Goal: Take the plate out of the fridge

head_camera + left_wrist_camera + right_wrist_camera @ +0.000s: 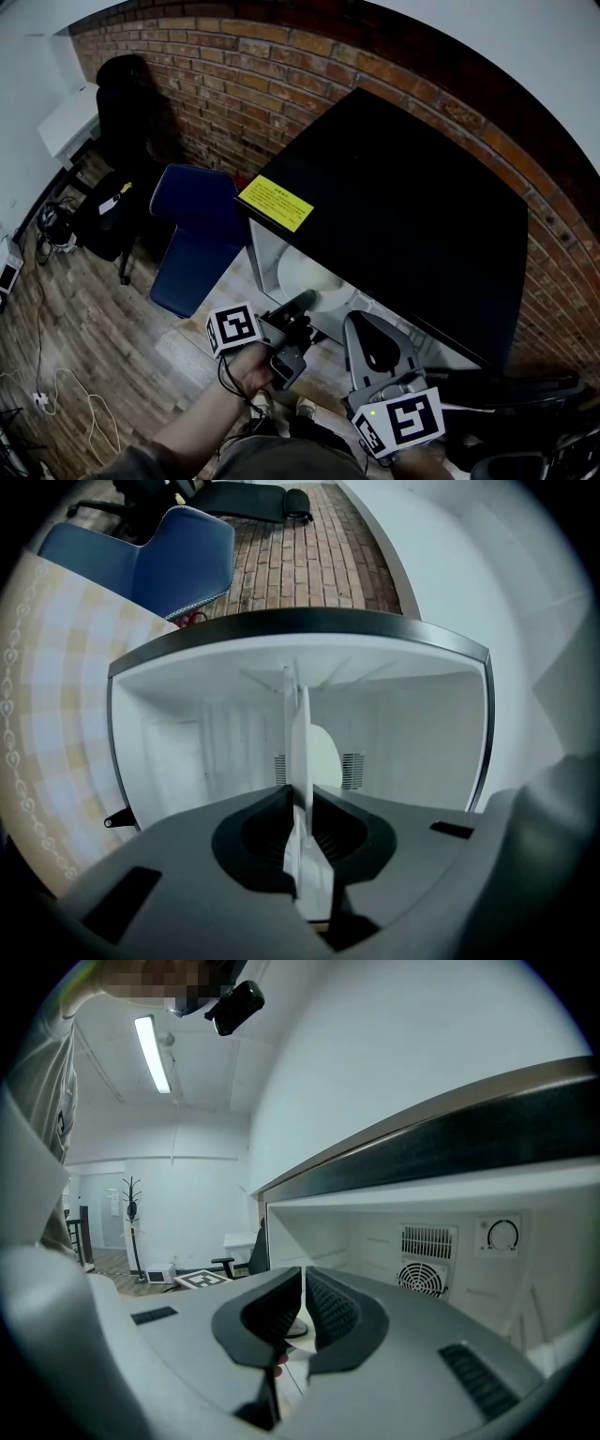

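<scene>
A small black fridge [403,206] stands open, its white inside [187,742] facing me. A white plate [305,274] lies within it near the front. My left gripper [305,303] reaches in at the plate's near rim. In the left gripper view the plate [301,733] runs edge-on between the jaws, and my left gripper [300,799] is shut on it with both pads against it. My right gripper [372,328] hangs just before the fridge opening, to the right of the left one. In its own view my right gripper [305,1302] is shut with nothing between its jaws.
A yellow sticker [275,202] marks the fridge top's front corner. A blue chair [192,234] stands left of the fridge and a black chair [127,103] beyond it, by the brick wall [281,75]. Cables [66,394] lie on the wooden floor. A fan grille [427,1260] sits on the fridge's back wall.
</scene>
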`<state>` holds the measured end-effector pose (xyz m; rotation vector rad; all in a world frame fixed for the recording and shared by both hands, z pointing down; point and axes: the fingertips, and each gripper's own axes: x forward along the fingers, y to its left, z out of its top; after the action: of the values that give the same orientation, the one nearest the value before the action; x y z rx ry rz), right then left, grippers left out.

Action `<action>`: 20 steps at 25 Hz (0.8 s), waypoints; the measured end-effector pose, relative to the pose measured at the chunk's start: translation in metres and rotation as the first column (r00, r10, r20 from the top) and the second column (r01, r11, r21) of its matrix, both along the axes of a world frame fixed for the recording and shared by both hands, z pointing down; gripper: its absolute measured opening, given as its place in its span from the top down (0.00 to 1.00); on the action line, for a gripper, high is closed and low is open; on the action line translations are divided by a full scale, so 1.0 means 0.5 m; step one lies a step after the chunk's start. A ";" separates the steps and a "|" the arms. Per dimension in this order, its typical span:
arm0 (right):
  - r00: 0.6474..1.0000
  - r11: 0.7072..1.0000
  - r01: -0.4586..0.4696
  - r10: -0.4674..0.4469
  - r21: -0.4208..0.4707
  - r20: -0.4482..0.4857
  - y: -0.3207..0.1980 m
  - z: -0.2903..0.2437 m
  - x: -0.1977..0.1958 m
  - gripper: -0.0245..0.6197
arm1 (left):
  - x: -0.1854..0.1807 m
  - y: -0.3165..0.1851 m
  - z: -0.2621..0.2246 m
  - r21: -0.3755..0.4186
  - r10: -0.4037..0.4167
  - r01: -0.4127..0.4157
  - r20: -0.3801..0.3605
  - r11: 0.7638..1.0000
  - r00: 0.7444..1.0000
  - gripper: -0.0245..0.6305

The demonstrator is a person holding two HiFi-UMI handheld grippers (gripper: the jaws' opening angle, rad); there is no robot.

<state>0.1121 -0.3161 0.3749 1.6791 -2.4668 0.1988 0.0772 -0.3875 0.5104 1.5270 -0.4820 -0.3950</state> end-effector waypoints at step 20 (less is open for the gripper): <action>1.000 0.997 0.016 -0.016 0.078 0.003 0.058 -0.059 -0.021 0.91 | -0.054 0.070 -0.066 -0.003 -0.016 0.016 -0.027 1.000 1.000 0.89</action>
<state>0.1014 -0.2873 0.3455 1.6900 -2.5207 0.1055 0.0503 -0.3525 0.4773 1.5140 -0.4741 -0.4263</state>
